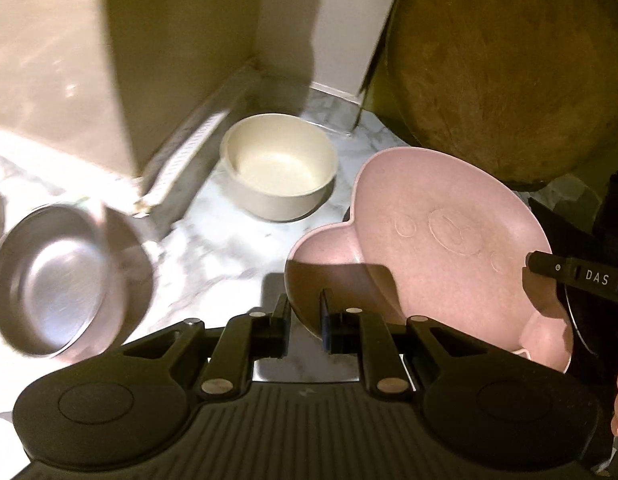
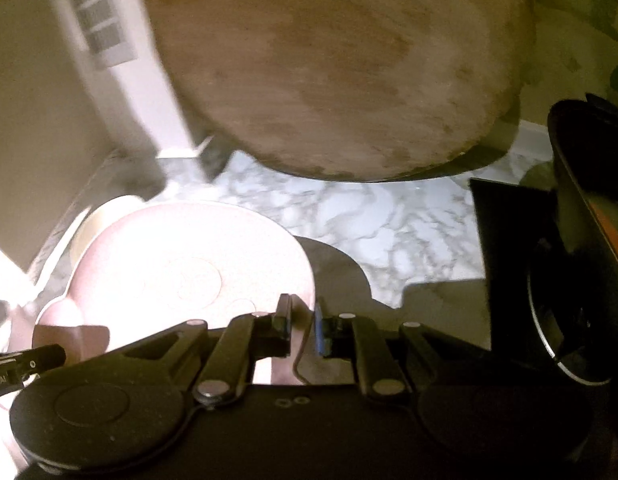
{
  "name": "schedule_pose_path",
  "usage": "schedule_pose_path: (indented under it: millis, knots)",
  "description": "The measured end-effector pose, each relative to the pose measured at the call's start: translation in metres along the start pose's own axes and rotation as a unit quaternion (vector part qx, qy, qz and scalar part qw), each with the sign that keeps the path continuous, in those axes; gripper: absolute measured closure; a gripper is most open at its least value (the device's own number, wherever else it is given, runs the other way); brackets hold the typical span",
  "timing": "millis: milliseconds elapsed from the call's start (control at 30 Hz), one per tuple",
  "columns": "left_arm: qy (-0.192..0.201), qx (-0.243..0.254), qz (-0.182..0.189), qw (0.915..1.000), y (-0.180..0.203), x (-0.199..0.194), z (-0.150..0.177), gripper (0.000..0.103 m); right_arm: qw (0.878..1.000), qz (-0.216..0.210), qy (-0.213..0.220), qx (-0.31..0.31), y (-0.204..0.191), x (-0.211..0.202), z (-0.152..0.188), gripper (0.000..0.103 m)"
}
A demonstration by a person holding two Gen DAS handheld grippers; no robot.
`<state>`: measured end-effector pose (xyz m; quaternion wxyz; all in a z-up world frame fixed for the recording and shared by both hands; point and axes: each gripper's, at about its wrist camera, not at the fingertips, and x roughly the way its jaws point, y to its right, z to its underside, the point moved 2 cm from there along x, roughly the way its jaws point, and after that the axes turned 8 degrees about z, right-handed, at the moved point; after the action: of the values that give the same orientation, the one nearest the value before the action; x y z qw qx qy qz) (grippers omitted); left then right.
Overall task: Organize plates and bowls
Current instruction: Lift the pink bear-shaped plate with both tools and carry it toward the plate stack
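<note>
While both of our tools point steeply down over the marbled table, we hold one pink plate between them, lifted clear of the surface and tilted. It is shaped like an animal face with rounded ears and faint raised circles in its middle. Our left tool has its fingers drawn together on the plate's rim at one ear, and our right tool is likewise pinched on the rim at the opposite side; in the left wrist view a black finger of the right tool reaches in from the right edge over the plate. Beyond the plate, a cream bowl stands upright on the table near the back corner, well apart from a steel bowl at the left, which is blurred. A tall pale box rises beside the cream bowl. A large round wooden board leans upright at the back, and a dark round object, too shadowed to identify, sits at the right edge
</note>
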<state>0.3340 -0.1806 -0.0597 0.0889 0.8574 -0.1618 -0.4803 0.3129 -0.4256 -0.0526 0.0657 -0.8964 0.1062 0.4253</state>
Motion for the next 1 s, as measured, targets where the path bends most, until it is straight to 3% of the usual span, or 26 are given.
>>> schedule_pose_path:
  millis: [500, 1000]
  knots:
    - [0.031, -0.047, -0.033, 0.9979, -0.065, -0.114, 0.063, 0.090, 0.995, -0.064, 0.014, -0.069, -0.084, -0.079, 0.046, 0.092]
    - [0.046, -0.116, -0.086, 0.9885, -0.140, -0.195, 0.144, 0.089, 0.978, -0.130, 0.009, -0.165, -0.176, -0.120, 0.099, 0.092]
